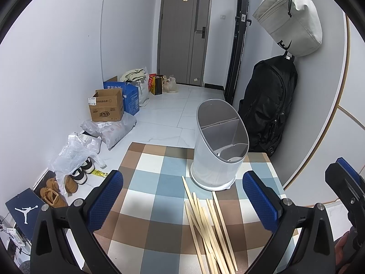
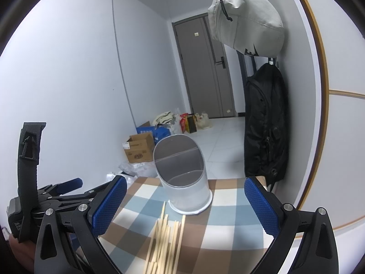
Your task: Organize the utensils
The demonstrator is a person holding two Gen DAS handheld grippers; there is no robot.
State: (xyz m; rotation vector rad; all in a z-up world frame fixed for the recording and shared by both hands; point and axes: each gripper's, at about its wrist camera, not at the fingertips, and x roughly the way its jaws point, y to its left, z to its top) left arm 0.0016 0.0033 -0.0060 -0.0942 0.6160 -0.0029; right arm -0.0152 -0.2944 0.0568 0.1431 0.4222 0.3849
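Several pale wooden chopsticks [image 1: 208, 223] [image 2: 163, 239] lie loose in a fan on the checked tablecloth [image 1: 146, 196] [image 2: 228, 219]. Just beyond them stands a white utensil holder [image 1: 217, 146] [image 2: 183, 180] with a slanted mouth and inner dividers; nothing shows inside it. My left gripper [image 1: 182, 203] hovers over the cloth, open, with the chopsticks lying between and below its blue pads [image 1: 103, 201]. My right gripper [image 2: 184, 205] is open too, above the same pile. In the right wrist view the left gripper [image 2: 66, 187] shows at the left; in the left wrist view the right gripper [image 1: 346, 182] shows at the right edge.
The table's far edge runs just behind the holder. A black backpack [image 1: 269, 105] [image 2: 264, 123] and a grey bag [image 1: 294, 20] [image 2: 246, 20] hang on the right wall. Cardboard boxes [image 1: 106, 105], plastic bags and shoes [image 1: 68, 182] crowd the floor at the left. A grey door [image 1: 184, 32] closes the hallway.
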